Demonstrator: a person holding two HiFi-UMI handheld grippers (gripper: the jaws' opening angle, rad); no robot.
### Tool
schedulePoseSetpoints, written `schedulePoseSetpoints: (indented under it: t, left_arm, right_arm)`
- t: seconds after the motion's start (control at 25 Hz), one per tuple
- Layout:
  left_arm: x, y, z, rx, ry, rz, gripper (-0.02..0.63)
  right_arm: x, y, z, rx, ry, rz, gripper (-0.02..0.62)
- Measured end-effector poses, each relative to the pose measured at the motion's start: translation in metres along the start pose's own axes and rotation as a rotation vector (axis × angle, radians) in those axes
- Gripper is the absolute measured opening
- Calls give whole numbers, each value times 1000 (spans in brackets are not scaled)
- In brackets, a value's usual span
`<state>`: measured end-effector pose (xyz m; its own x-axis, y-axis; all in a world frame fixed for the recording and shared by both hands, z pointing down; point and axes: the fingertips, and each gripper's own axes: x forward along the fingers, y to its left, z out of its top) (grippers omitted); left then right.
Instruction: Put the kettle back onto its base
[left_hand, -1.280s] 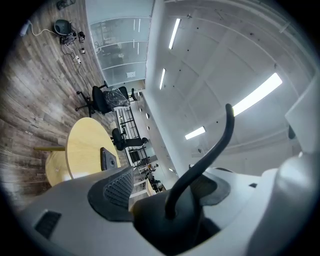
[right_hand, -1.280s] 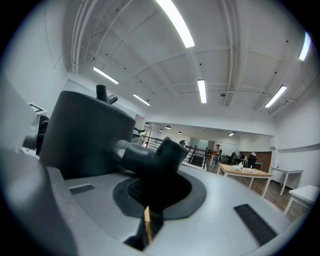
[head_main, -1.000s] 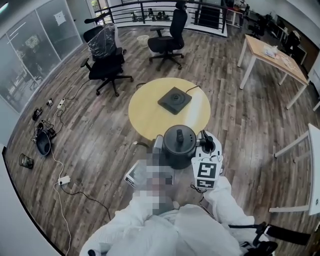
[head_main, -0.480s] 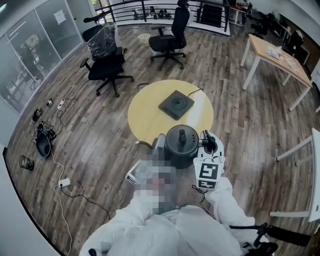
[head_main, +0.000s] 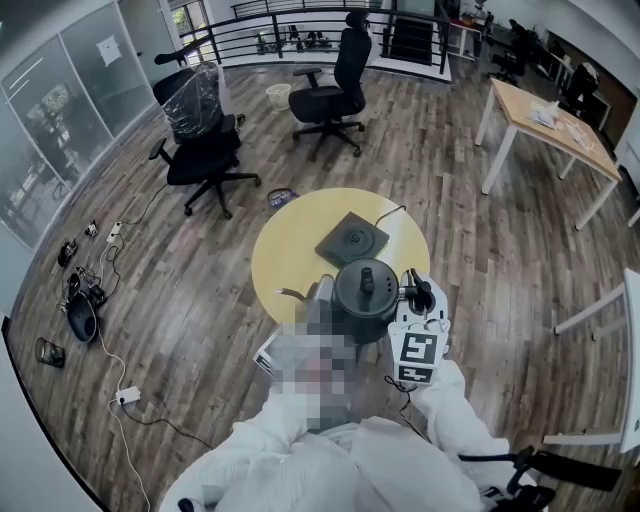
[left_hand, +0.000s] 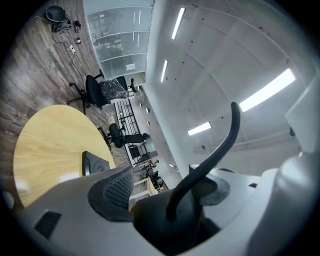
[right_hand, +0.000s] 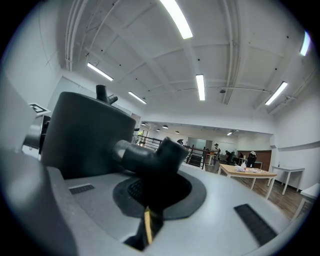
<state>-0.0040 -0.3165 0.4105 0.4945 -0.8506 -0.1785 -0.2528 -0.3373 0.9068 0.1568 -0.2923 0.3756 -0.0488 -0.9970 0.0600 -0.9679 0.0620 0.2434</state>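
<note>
The person wears a puffy white long-sleeved suit (head_main: 340, 455). The left gripper (left_hand: 167, 200) and right gripper (head_main: 413, 300) are pale grey plastic with black bumpy pads (left_hand: 116, 189). The right one carries a black-and-white square-marker cube (head_main: 418, 358), with a thin black cable (head_main: 396, 384) at its 8 o'clock.

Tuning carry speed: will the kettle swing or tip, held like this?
Probably rigid and steady: right gripper clamps the kettle by its handle, left gripper by its spout. The thin spout might slip or twist. Weight unclear; lid hides contents.
</note>
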Motion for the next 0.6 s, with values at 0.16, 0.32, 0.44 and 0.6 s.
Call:
schedulePoseSetpoints:
  t: [0.16, 0.32, 0.44, 0.6]
  left_arm:
    - [33, 14, 17, -4, 11, -3, 348]
    - [64, 28, 37, -5, 11, -5, 348]
    - [86, 39, 51, -7, 17, -2, 348]
    - [109, 52, 68, -3, 23, -1, 348]
  right_arm:
    - [39, -1, 2, 4, 4, -13, 23]
    - [77, 1, 6, 2, 3, -20, 23]
    - [104, 3, 7, 5, 5, -23, 23]
    - [135, 8, 8, 13, 7, -30, 23]
